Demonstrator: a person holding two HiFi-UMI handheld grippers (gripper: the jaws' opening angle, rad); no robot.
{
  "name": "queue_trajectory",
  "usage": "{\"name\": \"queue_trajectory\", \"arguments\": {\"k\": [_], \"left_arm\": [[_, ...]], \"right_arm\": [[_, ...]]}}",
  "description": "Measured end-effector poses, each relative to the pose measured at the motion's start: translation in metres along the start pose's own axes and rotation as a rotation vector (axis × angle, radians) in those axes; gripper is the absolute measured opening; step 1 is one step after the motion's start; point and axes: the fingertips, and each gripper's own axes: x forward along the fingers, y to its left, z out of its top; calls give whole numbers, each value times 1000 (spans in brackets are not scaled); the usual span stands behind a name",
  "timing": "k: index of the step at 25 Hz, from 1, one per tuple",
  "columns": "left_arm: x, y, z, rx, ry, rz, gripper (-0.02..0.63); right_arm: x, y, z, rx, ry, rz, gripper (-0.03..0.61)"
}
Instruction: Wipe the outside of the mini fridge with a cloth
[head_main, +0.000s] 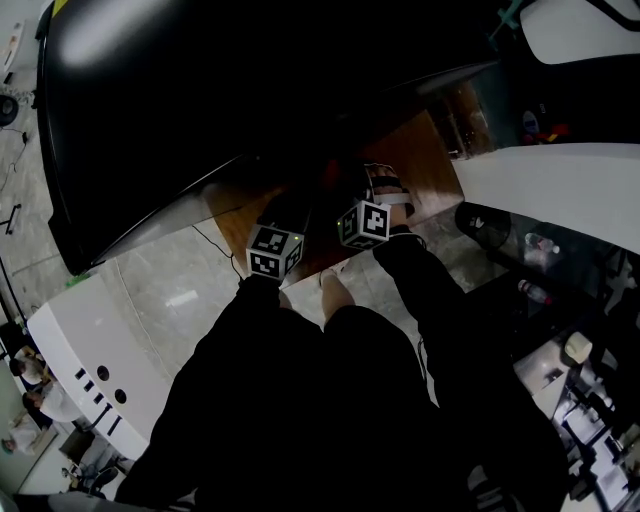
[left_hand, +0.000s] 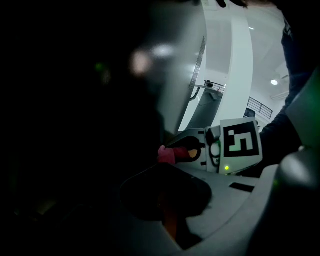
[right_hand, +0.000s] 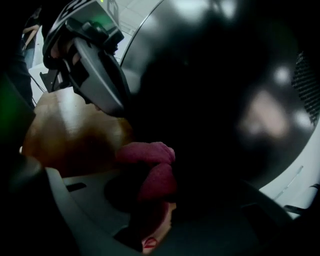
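**Mini fridge** (head_main: 200, 100). This glossy black body fills the top of the head view and stands on a wooden table (head_main: 425, 165). I lean in over it so that both tools reach its lower side wall, the part of the outside being worked on.

**Right gripper** (right_hand: 150, 187). Its jaws are clamped on the cloth. I hold it low, just above the tabletop, with the held end turned toward the fridge wall. I judge this to be the wiping tool, and the tight grip is probably what lets me press without the fabric slipping.

**Left gripper** (left_hand: 165, 200). Its jaws appear drawn together with nothing between them, though its view is very dark. It sits just beside the right one, close to the same wall. I judge that it only steadies me or waits.

**Cloth** (right_hand: 150, 167). This is a bunched dark-red wad that bulges past the right jaws and lies against or very near the black surface. I cannot confirm contact.

**Views compared.** The head view gives the layout, but it hides both sets of jaws and the cloth under the marker cubes. The right gripper view alone shows the grip on the fabric. The left gripper view shows that same wad from the side, at the tip of the other tool.
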Motion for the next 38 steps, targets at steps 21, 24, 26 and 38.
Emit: {"name": "queue_trajectory", "arguments": {"k": [21, 24, 26, 38], "left_arm": [[-270, -3, 119, 62, -236, -47, 6], [-308, 6, 142, 81, -247, -103, 6], [-334, 7, 152, 92, -244, -155, 6], [-452, 60, 234, 214, -330, -299, 6]], "right_arm": [[-180, 4, 276, 448, -429, 102, 138], [-207, -10, 337, 469, -506, 47, 138], [-231, -16, 375, 479, -574, 21, 137], [-306, -55, 509, 461, -577, -159, 130]]}}
